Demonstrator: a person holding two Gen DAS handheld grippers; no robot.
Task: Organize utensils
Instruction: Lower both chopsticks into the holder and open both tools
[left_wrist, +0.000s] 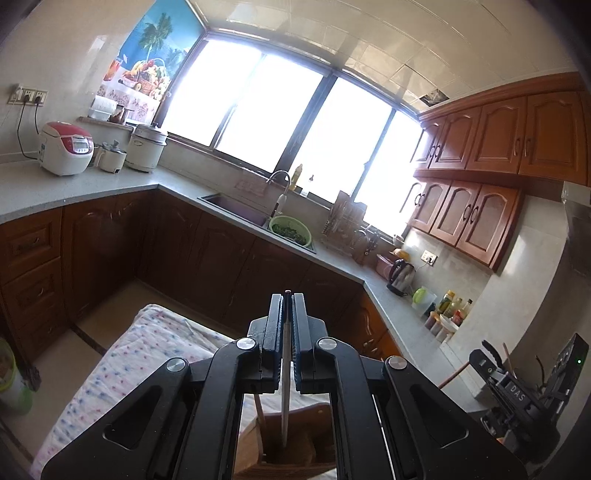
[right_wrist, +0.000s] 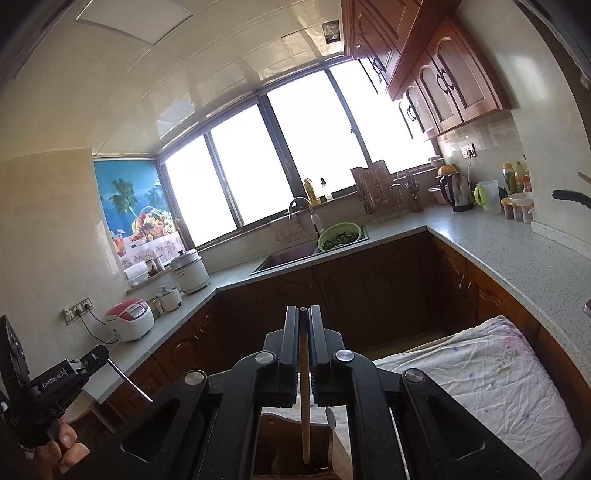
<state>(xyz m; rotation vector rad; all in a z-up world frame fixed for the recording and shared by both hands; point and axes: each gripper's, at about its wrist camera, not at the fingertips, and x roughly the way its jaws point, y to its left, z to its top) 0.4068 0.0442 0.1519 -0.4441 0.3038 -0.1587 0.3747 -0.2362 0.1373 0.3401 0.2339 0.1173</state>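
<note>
The left gripper (left_wrist: 287, 306) was clenched on a metal chopstick (left_wrist: 285, 387), its lower end hidden inside the wooden holder (left_wrist: 295, 443). The right gripper (right_wrist: 303, 321) was clenched on a wooden chopstick (right_wrist: 304, 406) above the same holder, whose base was cut off.

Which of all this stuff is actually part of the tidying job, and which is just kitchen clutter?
In the job: metal chopstick in the left gripper; wooden chopstick in the right gripper; wooden holder below.

Just there: rice cooker, kettle, green colander.
</note>
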